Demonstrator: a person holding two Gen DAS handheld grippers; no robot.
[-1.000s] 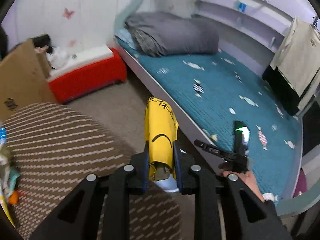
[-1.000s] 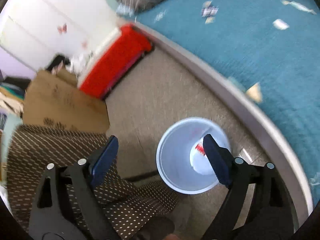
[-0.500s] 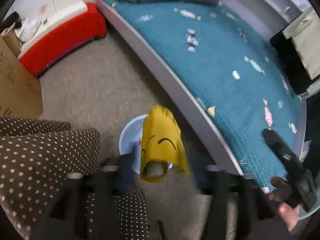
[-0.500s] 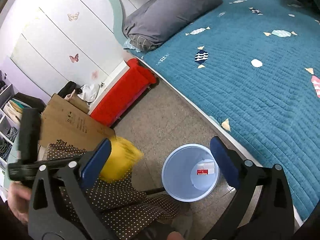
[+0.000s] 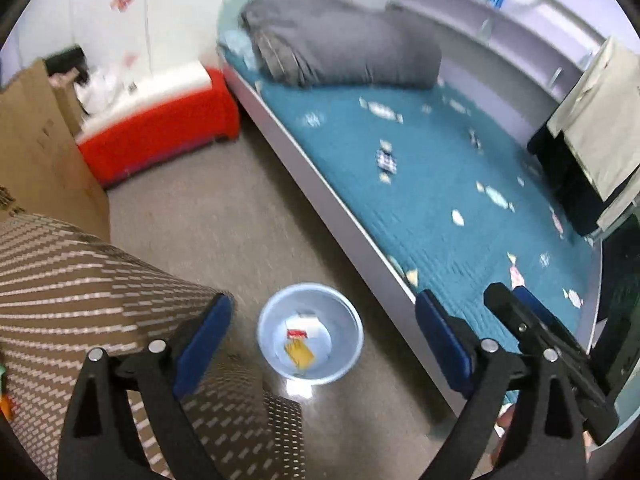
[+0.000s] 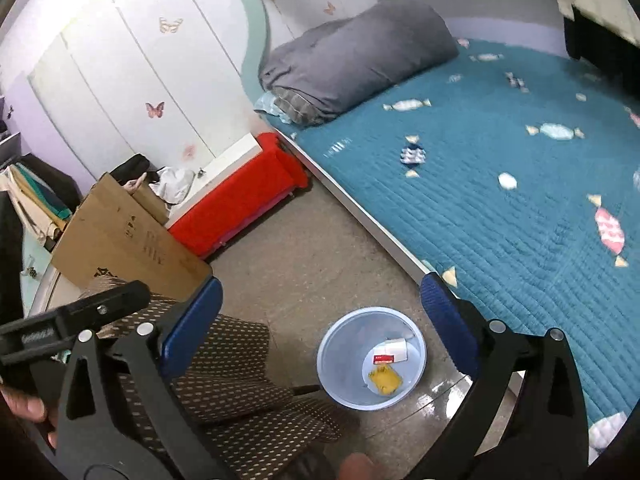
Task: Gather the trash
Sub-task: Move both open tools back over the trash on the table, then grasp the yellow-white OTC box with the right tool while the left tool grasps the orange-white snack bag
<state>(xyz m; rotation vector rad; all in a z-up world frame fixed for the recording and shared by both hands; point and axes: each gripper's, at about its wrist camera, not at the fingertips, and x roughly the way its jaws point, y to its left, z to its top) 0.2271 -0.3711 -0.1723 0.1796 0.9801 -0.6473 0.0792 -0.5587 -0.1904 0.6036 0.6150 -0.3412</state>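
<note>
Since a second ago your left tongs (image 5: 320,336) have been opening and hold nothing; the yellow wrapper (image 6: 385,379) that they gripped now lies in the pale blue bin (image 6: 340,376), next to a white and red packet (image 6: 390,352). Your right tongs (image 6: 320,320) have also just been opening, they stand wide and empty. Near you, to the left, is your dotted trouser leg (image 6: 240,364). Farther right lies the teal bed (image 6: 500,200), and far left the red bench (image 6: 240,196).
</note>
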